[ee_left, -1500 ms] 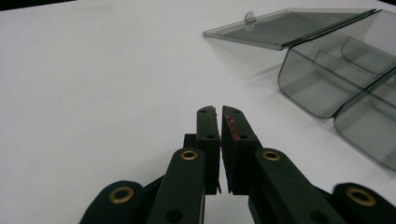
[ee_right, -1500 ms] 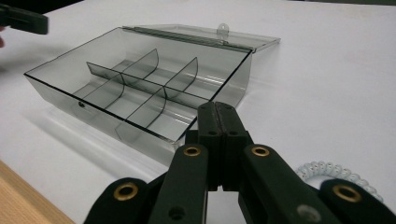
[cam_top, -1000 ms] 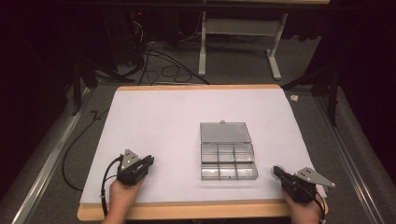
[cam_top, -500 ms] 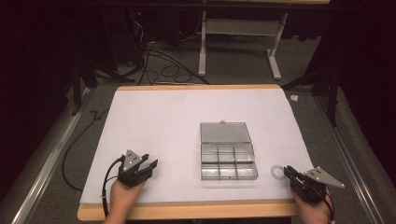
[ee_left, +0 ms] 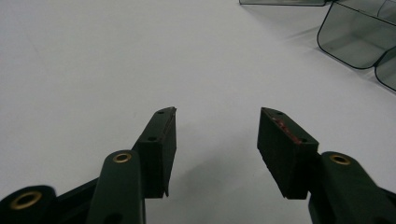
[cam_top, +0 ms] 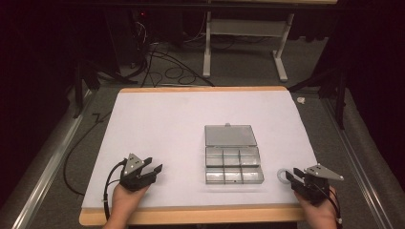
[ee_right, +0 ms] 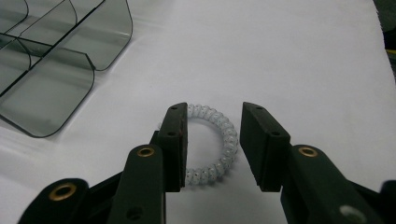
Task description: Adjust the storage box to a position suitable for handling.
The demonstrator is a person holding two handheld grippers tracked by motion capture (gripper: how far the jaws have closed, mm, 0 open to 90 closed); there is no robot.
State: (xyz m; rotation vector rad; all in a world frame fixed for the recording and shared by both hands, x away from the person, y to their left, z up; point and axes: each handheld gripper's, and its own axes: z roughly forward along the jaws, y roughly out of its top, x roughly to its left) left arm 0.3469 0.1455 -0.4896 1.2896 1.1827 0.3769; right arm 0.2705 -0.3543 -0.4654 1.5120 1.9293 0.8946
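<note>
From above, the right gripper (cam_top: 292, 175) sits at the lower right of the frame, just beside a small white spiral hair tie (cam_top: 282, 175) on the table (cam_top: 167, 124), near the clear box (cam_top: 233, 153). The left gripper (cam_top: 154, 169) is at the lower left. In the left gripper view, this gripper (ee_left: 217, 122) is spread over bare table; its jaws have just been opening. In the right gripper view, the right gripper (ee_right: 214, 116) has also just been opening, with the hair tie (ee_right: 219, 140) lying loose between its jaws. It looks light, soft and springy; pinching across the coil on one side seems best.

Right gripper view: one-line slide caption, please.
Right gripper, jaws just opening, over a clear coil hair tie beside the compartment box.

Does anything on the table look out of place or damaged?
The coiled hair tie lies loose on the table beside the open organizer box, not in a compartment. The left hand-held gripper has a reddish scuff on one pad.
</note>
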